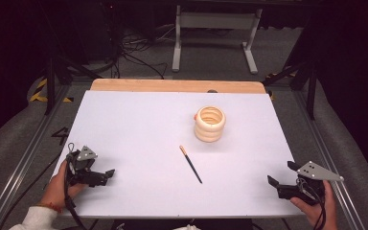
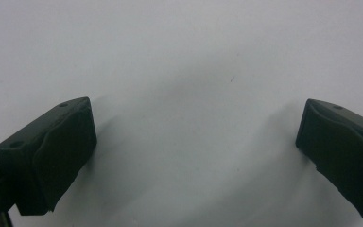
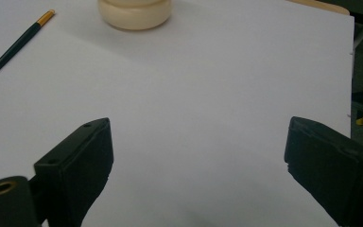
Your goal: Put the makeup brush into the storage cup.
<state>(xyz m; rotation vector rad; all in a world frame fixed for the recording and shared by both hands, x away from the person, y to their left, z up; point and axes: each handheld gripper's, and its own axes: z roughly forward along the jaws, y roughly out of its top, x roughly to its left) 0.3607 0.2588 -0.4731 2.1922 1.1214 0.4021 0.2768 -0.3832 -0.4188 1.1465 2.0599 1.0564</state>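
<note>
1. The left gripper (image 1: 106, 174) rests at the table's (image 1: 139, 124) seven o'clock, jaws released, nothing between them.
2. The right gripper (image 1: 281, 173) sits at four o'clock, jaws spread, holding nothing.
3. The pencil (image 1: 190, 164) lies mid-table, well apart from both, with the ringed cup (image 1: 210, 123) at its one o'clock.

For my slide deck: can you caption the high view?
Both open grippers, left and right, rest at the white table's near corners; dark pencil lies before cream ringed holder.
</note>
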